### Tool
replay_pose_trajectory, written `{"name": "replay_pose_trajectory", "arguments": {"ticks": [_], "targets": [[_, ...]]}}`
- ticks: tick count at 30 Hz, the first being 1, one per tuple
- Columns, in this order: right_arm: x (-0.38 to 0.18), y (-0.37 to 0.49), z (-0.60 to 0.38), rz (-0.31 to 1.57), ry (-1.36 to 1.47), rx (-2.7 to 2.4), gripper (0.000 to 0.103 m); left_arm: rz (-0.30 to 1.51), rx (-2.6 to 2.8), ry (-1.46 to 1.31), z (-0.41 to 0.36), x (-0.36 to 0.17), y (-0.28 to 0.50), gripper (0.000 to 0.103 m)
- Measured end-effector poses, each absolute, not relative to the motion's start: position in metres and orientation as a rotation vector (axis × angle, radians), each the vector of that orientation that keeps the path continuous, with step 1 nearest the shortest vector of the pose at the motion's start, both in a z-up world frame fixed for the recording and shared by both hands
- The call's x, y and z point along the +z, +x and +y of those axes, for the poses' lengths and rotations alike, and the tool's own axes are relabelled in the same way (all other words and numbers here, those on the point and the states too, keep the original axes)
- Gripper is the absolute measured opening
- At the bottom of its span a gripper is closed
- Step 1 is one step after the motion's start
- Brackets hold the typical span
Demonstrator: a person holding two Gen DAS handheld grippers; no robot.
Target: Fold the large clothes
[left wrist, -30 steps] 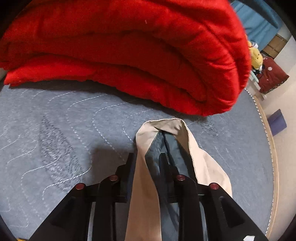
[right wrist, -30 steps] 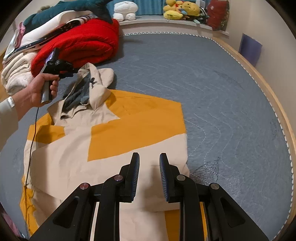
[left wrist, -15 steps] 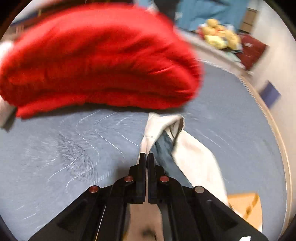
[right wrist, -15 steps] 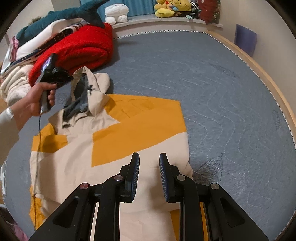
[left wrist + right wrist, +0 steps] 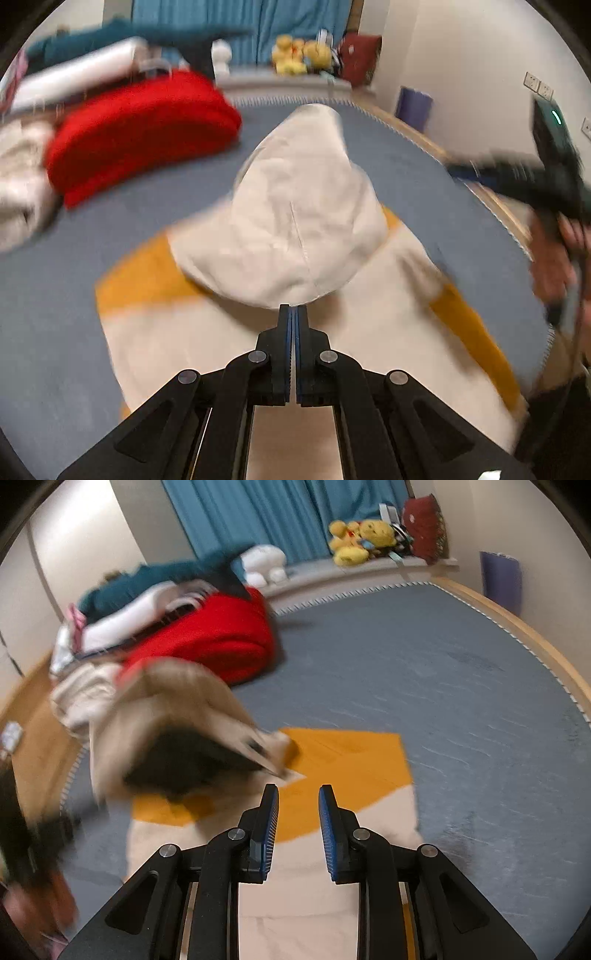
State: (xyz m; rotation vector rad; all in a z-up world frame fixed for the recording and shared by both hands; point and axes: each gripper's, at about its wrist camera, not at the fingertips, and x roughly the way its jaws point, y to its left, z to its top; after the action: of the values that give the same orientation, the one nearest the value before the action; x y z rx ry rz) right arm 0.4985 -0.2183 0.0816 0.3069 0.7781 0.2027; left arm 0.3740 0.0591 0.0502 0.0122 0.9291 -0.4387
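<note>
While the cream-and-orange hoodie lies spread on the grey bed, the left gripper has its fingers closed on the edge of the cream hood, which stands lifted and turned over above the body of the garment. From the right wrist camera that same hood shows as a blurred cream shape with a dark lining, raised at the left over the hoodie's near-left part. Nearer the camera, the right gripper hangs above the hoodie with its fingers parted and nothing between them. Its handle, in a blurred hand, shows at the right edge of the left wrist view. At the far left of the bed sits a folded red blanket, with white and teal bedding piled on and behind it. Yellow plush toys sit on a ledge at the far side, in front of a blue curtain. Much of both views is smeared, so where the hood's rim meets the garment cannot be made out.
</note>
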Motion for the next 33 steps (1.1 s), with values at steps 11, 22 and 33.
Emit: {"name": "replay_pose_trajectory", "arguments": {"ticks": [11, 22, 33], "targets": [[0.042, 0.505, -0.193, 0.890, 0.409, 0.270, 0.033, 1.073, -0.294, -0.458, 0.125, -0.015, 0.414, 0.009], [-0.076, 0.533, -0.166, 1.229, 0.575, 0.258, 0.034, 1.246, -0.248, -0.844, 0.149, -0.101, 0.432, 0.039], [-0.080, 0.534, -0.173, 1.172, 0.696, 0.308, 0.002, 1.194, -0.286, -1.047, 0.148, -0.121, 0.434, 0.000]]}}
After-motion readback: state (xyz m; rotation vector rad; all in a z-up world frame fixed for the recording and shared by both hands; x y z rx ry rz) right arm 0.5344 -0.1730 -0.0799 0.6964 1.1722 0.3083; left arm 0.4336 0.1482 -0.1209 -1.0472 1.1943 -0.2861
